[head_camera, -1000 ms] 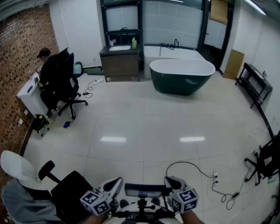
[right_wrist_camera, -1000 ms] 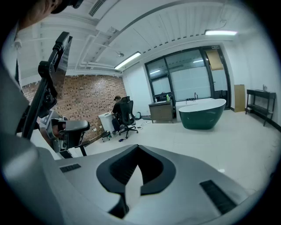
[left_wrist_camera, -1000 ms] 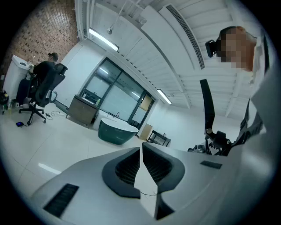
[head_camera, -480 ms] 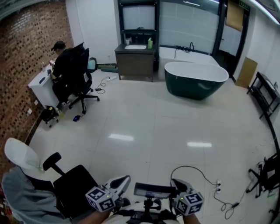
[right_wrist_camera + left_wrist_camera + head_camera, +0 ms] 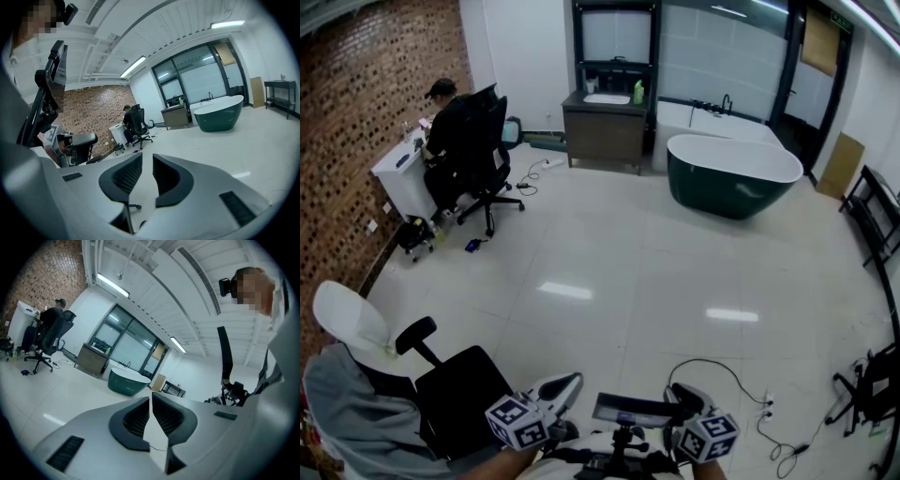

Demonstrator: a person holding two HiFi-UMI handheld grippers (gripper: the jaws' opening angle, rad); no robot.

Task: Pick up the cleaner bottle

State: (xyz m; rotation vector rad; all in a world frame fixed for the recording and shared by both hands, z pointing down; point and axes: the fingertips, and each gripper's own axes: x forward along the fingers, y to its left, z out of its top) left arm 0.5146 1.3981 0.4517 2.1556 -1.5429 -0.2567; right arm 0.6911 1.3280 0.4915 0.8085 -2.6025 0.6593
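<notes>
The cleaner bottle [image 5: 638, 93] is a small green bottle standing on the wooden vanity [image 5: 602, 133] at the far end of the room. It also shows tiny in the left gripper view [image 5: 108, 351] and the right gripper view [image 5: 180, 100]. Both grippers are far from it, held at the bottom edge of the head view. My left gripper [image 5: 565, 384] [image 5: 150, 400] is shut with nothing in it. My right gripper [image 5: 680, 394] [image 5: 146, 161] has just been opening its jaws; a narrow gap stands between them with nothing in it.
A dark green bathtub [image 5: 733, 178] stands right of the vanity. A person sits in a black chair [image 5: 483, 141] at a white desk by the brick wall. Another black office chair [image 5: 455, 398] is close at lower left. A cable [image 5: 741, 380] lies on the tiles; a black rack [image 5: 874, 211] lines the right wall.
The head view has swung left, so vanity, tub and seated person have slid right and down in the picture. Both grippers stay at the bottom edge.
</notes>
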